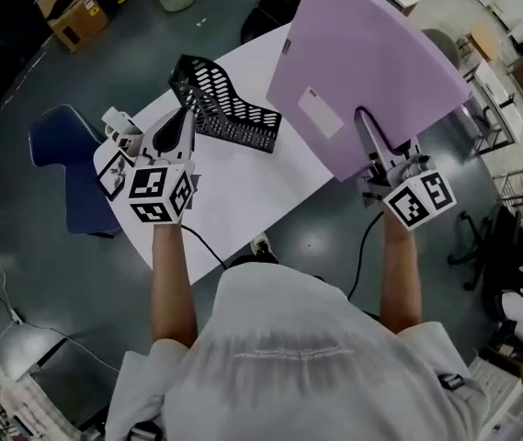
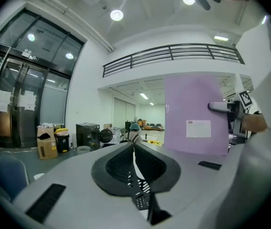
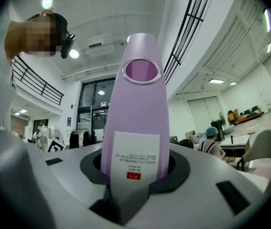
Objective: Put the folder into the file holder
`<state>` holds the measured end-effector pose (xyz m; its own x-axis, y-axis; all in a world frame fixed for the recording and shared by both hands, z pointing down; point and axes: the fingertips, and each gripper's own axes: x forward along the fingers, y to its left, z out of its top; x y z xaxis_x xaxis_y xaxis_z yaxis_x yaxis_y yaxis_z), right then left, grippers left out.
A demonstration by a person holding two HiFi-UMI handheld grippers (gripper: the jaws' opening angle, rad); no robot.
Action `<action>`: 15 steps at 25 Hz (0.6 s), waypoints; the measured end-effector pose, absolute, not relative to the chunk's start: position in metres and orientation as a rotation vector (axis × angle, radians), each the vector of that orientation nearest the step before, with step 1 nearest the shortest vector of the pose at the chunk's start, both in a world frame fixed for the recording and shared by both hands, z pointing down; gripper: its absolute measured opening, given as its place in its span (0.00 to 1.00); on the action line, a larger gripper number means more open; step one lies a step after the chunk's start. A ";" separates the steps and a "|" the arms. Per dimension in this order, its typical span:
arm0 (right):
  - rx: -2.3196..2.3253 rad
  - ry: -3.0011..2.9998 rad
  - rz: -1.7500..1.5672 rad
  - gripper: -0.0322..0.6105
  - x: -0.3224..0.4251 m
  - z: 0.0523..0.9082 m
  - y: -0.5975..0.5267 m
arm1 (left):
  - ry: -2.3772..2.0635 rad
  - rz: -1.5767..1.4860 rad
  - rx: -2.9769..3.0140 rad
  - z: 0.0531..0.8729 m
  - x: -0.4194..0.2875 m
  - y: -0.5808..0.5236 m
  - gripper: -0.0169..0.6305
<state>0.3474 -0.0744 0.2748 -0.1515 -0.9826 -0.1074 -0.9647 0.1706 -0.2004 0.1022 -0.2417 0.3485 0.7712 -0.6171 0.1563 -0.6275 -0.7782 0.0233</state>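
Left gripper (image 1: 188,115) covers the near end of the black mesh file holder (image 1: 229,108), centre-left on the white table (image 1: 243,196); jaws pressed together on its thin wall. Lilac folder (image 1: 371,58), white label, upright upper right, top cut off, spine pinched by right gripper (image 1: 371,141). Blue chair (image 1: 63,150) far left.

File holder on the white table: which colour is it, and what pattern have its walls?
Black file holder, walls perforated with slots; best in the head view.
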 end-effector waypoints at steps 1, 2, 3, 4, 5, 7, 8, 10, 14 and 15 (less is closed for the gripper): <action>-1.863 2.255 -0.114 0.33 0.344 0.275 -0.087 | -1.040 0.218 2.875 0.350 0.097 -0.247 0.06; -1.833 2.276 -0.105 0.33 0.340 0.275 -0.098 | -1.067 0.221 2.862 0.352 0.092 -0.251 0.07; -1.800 2.296 -0.098 0.33 0.336 0.276 -0.109 | -1.094 0.224 2.847 0.353 0.086 -0.255 0.07; -1.765 2.314 -0.093 0.33 0.332 0.276 -0.120 | -1.122 0.227 2.832 0.354 0.080 -0.259 0.07; -1.727 2.335 -0.088 0.33 0.327 0.277 -0.132 | -1.151 0.230 2.815 0.355 0.073 -0.263 0.07; -1.645 2.383 -0.074 0.33 0.315 0.281 -0.152 | -1.203 0.242 2.779 0.360 0.059 -0.268 0.06; -1.604 2.408 -0.064 0.33 0.309 0.283 -0.160 | -1.222 0.252 2.763 0.363 0.053 -0.268 0.06; -1.533 2.455 -0.049 0.33 0.299 0.289 -0.174 | -1.250 0.269 2.731 0.370 0.043 -0.270 0.07; -1.450 2.525 -0.043 0.33 0.292 0.300 -0.197 | -1.292 0.291 2.669 0.381 0.033 -0.269 0.06; -1.434 2.540 -0.043 0.33 0.291 0.303 -0.202 | -1.304 0.295 2.655 0.382 0.031 -0.268 0.06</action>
<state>0.2913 -0.2023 0.3027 -0.4979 -0.8485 -0.1792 -0.8419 0.5225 -0.1346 0.0313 -0.2684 0.3823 0.5981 -0.7615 0.2498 -0.7948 -0.6035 0.0634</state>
